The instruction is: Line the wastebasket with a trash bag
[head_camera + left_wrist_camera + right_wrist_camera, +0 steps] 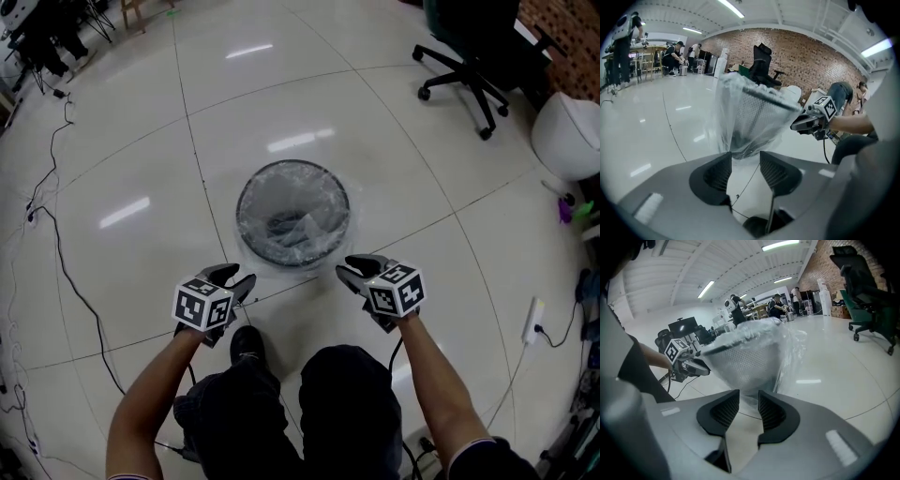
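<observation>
A round black mesh wastebasket (246, 192) stands on the white tiled floor in front of me, lined with a clear trash bag (298, 230) whose edge folds over the rim and hangs down the outside. My left gripper (239, 277) hovers near the basket's near-left side, open, nothing between its jaws. My right gripper (349, 267) hovers at the near-right side, also open and empty. In the left gripper view the bagged basket (759, 117) rises just beyond the open jaws (745, 157), with the right gripper (799, 125) beside it. The right gripper view shows the basket (740, 366) past its open jaws (749, 395).
A black office chair (473, 56) stands at the far right, and a white rounded object (567, 136) beside it. Cables (56, 234) trail across the floor on the left. A power strip (532, 319) lies at the right. My shoe (247, 342) is just behind the basket.
</observation>
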Demonstrator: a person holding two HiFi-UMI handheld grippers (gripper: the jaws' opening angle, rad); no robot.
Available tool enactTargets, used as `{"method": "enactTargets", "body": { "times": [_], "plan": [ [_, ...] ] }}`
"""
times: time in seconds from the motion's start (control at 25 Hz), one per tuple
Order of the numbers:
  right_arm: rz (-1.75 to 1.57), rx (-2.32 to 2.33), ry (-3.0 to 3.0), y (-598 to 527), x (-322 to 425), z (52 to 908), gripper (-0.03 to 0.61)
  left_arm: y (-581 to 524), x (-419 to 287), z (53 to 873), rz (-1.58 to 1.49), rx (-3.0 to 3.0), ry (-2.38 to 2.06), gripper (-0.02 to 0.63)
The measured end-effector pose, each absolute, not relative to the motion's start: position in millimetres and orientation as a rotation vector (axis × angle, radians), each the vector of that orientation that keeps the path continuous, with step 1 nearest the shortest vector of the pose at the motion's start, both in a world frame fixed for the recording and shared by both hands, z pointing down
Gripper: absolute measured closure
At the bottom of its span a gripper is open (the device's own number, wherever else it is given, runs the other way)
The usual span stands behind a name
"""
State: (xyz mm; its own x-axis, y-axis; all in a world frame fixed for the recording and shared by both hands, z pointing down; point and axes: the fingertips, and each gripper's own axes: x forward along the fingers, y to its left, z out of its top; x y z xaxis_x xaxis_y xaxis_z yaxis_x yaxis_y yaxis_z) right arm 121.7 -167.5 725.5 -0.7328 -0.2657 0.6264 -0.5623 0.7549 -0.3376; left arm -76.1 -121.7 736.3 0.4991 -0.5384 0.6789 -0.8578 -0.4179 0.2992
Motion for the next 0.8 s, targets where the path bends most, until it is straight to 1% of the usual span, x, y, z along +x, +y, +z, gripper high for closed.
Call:
{"method": "enactTargets", "body": {
  "times": [0.12,0.32,0.48,0.52,0.56,0.64,0.68,0.8],
  "plan": [
    [0.682,0.637,-2.423,-169,123,699,0.46,-126,-82,701,0.63,2.147,-1.178,0.426],
    [0.624,0.683,-2.484,-187,119,645,0.498,-147,-86,638,0.587,2.216,-1.254,0.428],
    [0.551,0.722,-2.541,-207,114,595,0.547,-171,-81,581,0.546,2.294,-1.32,0.44],
    [0.532,0.736,-2.558,-211,112,582,0.56,-177,-77,567,0.535,2.321,-1.334,0.461],
    [0.513,0.748,-2.575,-214,109,570,0.573,-182,-73,552,0.523,2.351,-1.35,0.507],
    [0.468,0.763,-2.608,-220,100,546,0.577,-193,-66,524,0.498,2.407,-1.384,0.579],
    [0.441,0.766,-2.623,-223,96,535,0.577,-198,-61,511,0.483,2.431,-1.397,0.601],
    [0.373,0.771,-2.668,-228,83,506,0.577,-212,-50,479,0.44,2.486,-1.423,0.601]
  ]
}}
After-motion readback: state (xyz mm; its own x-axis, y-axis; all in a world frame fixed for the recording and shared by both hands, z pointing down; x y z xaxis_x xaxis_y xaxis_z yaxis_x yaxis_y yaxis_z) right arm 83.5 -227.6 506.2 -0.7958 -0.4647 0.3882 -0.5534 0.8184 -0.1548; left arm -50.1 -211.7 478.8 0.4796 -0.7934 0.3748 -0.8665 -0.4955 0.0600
